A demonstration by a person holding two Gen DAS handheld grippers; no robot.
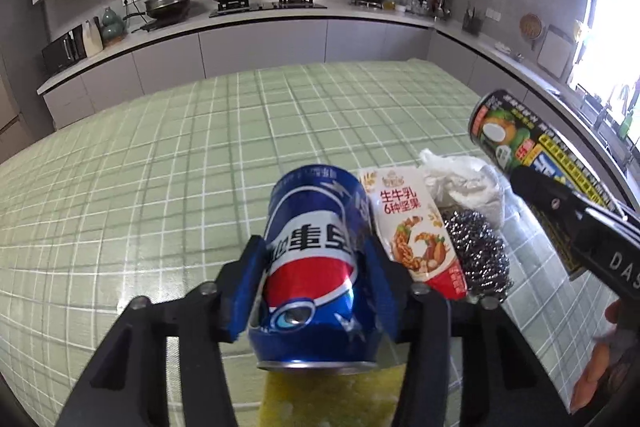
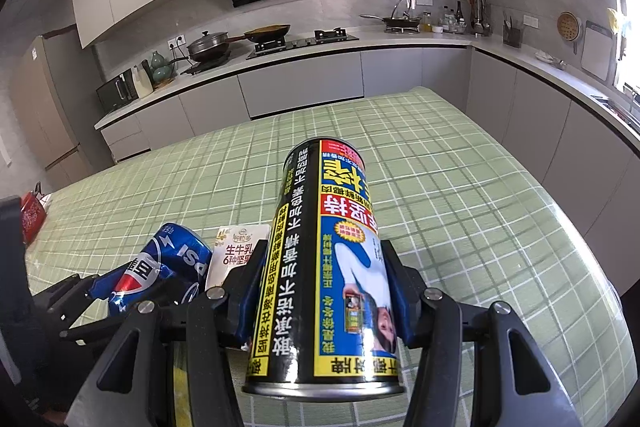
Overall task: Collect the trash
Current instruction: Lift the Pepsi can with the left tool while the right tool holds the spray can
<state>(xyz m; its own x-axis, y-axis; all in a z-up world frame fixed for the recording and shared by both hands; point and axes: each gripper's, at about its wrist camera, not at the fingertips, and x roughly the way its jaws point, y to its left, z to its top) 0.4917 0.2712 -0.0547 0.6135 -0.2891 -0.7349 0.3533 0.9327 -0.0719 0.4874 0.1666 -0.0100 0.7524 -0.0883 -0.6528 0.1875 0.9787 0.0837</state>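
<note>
Surface [image 1: 160, 155]: green checked cloth, spreading ahead of and beneath both grippers

Left gripper [image 1: 314, 259]: black frame, blue pads; jaws clamped on the dented sides of the blue cola can, one pad on each flank

Right gripper [image 2: 326, 291]: same build; jaws clamped on the black-and-yellow drink can, pads pressed to both sides; from the left wrist view it shows to the right of the left gripper, well apart from it

Black-and-yellow drink can [image 2: 328, 267]: tall, slim, held along the right gripper's fingers, clear of the surface, far end pointing away and up

Blue cola can [image 1: 316, 251]: crumpled, held lengthwise in the left gripper, silver rim nearest the camera; seen to the left of the right gripper from the right wrist view

Snack pouch [image 1: 416, 235]: white and red, nut picture, lying on the surface just right of the left gripper, against the cola can

White crumpled bag [image 1: 468, 187]: beyond and right of the pouch

Steel scourer [image 1: 476, 251]: right of the pouch, touching it, in front of the bag

Yellow sponge [image 1: 332, 399]: under the left gripper, partly hidden
</note>
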